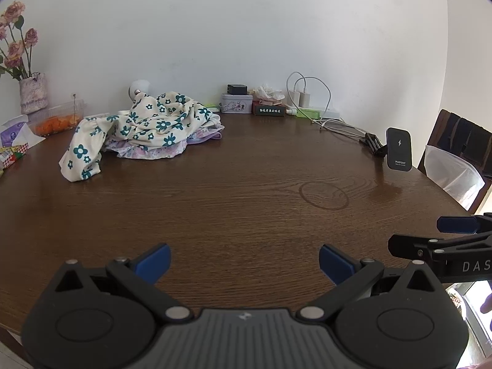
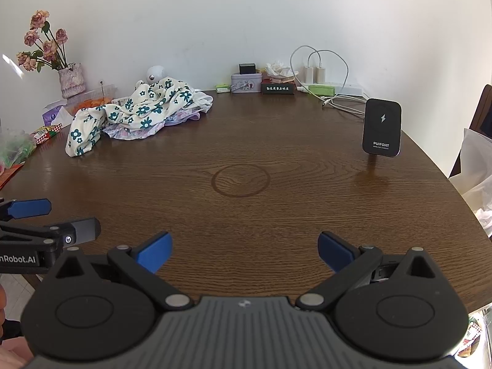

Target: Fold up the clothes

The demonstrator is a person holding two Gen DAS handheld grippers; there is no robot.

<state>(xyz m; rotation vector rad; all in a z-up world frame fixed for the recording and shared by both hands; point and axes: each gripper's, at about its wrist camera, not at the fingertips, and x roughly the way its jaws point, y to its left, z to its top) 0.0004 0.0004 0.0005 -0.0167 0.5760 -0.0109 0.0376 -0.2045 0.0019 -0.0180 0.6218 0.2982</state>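
Note:
A crumpled pile of clothes lies at the far left of the dark wooden table [image 1: 246, 203]: a cream garment with teal flowers [image 1: 138, 123] [image 2: 135, 107] on top of a pale lilac one [image 1: 160, 152] [image 2: 135, 132]. My left gripper [image 1: 244, 263] hovers wide open over the near table edge, nothing between its blue pads, well short of the pile. My right gripper [image 2: 244, 250] is beside it, also wide open and empty. Each gripper shows at the edge of the other's view: the right gripper [image 1: 436, 236] and the left gripper [image 2: 55, 218].
A black wireless charger stand [image 2: 382, 127] [image 1: 399, 149] stands at the right. Along the back wall sit a tin [image 1: 236, 103], small boxes, plugs and white cables [image 1: 310, 95]. A vase of roses [image 1: 32, 92], a food tray and packets crowd the far left. A chair [image 1: 455, 150] stands at the right.

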